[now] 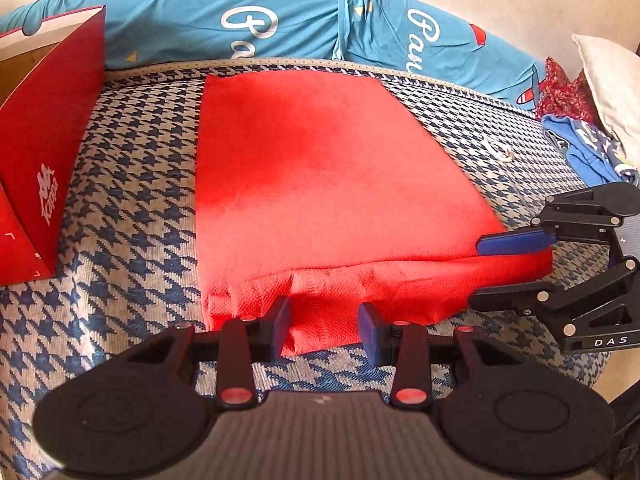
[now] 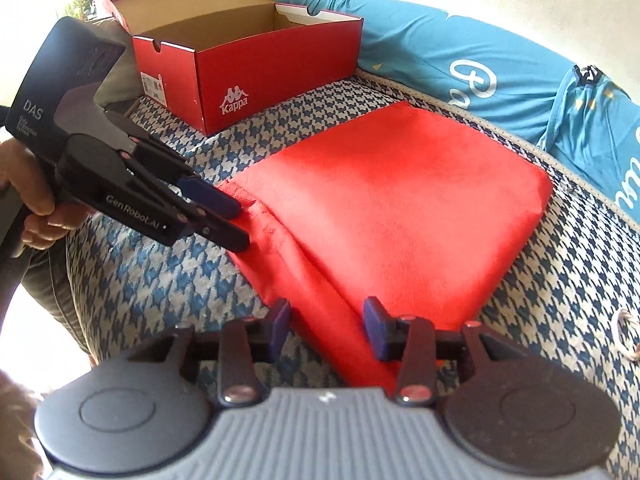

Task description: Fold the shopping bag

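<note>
The red shopping bag [image 1: 320, 168] [image 2: 400, 208] lies flat on a houndstooth bed cover, with a folded layer along its near edge. My left gripper [image 1: 324, 326] [image 2: 242, 226] is at the bag's near left corner. Its blue pads stand apart with the fabric edge lying between them, flat on the bed and not pinched. My right gripper [image 2: 326, 326] [image 1: 476, 274] is at the near right corner. One of its fingers [image 1: 516, 240] is above the bag's edge and the other below, with a clear gap. A person's hand [image 2: 36, 184] holds the left gripper's handle.
An open red shoe box [image 2: 260, 68] [image 1: 48, 140] stands left of the bag. A blue printed bedding roll [image 1: 180, 12] [image 2: 440, 40] runs along the wall behind. Crumpled clothes [image 1: 588, 152] and a white pillow [image 1: 612, 88] lie at the right. A white string [image 1: 498, 150] lies on the cover.
</note>
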